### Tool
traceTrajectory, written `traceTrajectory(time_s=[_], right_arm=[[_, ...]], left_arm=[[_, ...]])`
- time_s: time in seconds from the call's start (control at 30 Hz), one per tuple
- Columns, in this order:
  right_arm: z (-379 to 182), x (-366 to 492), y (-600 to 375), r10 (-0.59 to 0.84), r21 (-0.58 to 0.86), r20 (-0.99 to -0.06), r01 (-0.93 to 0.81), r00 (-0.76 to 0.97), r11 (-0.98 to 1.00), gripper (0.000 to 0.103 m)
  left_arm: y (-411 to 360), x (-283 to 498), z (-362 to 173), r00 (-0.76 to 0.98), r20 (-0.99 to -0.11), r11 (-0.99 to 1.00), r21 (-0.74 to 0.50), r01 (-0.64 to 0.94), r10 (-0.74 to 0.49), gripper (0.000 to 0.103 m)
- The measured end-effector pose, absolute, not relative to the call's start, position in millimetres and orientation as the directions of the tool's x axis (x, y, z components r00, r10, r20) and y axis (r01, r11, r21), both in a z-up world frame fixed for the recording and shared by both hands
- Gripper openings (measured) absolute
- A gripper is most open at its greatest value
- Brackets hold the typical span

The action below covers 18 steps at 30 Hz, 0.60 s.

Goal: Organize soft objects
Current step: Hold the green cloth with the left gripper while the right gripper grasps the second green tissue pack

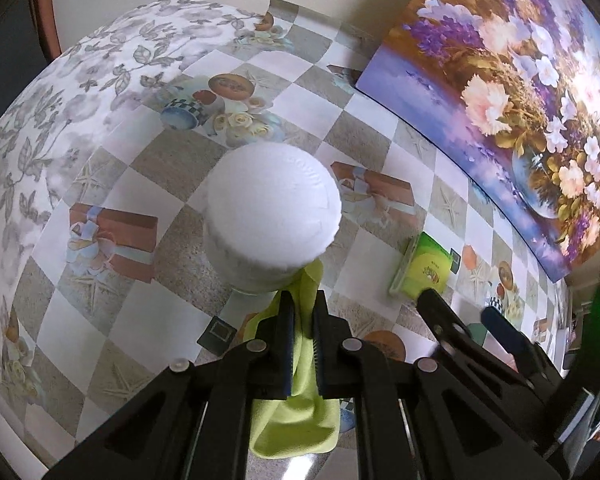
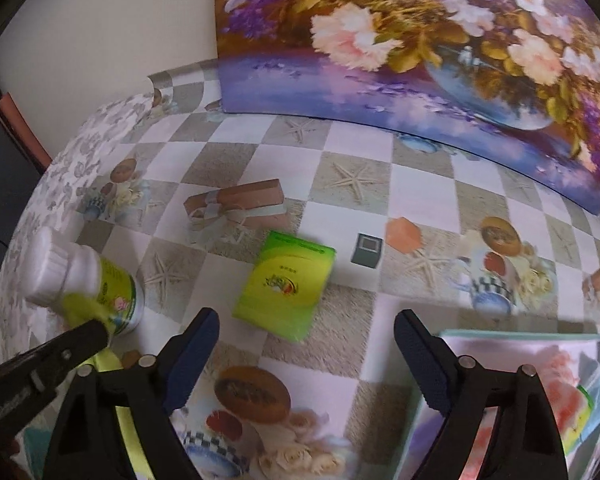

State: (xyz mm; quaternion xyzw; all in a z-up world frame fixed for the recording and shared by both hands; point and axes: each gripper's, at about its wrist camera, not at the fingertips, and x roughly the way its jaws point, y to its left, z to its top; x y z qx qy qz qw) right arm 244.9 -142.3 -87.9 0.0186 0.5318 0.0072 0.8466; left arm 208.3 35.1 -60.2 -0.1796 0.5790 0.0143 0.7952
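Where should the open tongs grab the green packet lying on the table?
Probably across its two long edges, coming down from above: the green packet lies flat and alone on the tablecloth, and the right tongs already stand open wide just in front of it.

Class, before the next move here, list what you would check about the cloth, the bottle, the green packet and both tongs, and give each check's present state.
1. Left tongs clamp the yellow-green cloth: ok.
2. Right tongs open, nothing between the jaws: ok.
3. Green packet lies uncovered ahead of the right tongs: ok.
4. White-capped bottle upright, cap on: ok.
5. Cloth clear of the bottle: cannot tell.
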Motion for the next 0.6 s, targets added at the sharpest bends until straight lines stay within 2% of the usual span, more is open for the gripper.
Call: traceTrajectory(time_s=[0.07,0.43,0.6], right_arm=[[-94,250,-139,0.027,0.032,-0.904,0.005,0.426,0.999,0.086],[-114,264,-128,0.022,0.023,-0.913,-0.002,0.408,1.000,0.082],[-118,265,-128,0.032,0.037,-0.914,0.006,0.404,0.999,0.073]], left_arm=[[37,209,-60,0.329,-0.926,0.934,-0.269,-0.235,-0.184,0.008],[39,210,-60,0.320,-0.930,0.935,-0.262,-0.237,-0.180,0.008],[38,210,-61,0.311,-0.935,0.938,-0.252,-0.237,-0.172,0.008]])
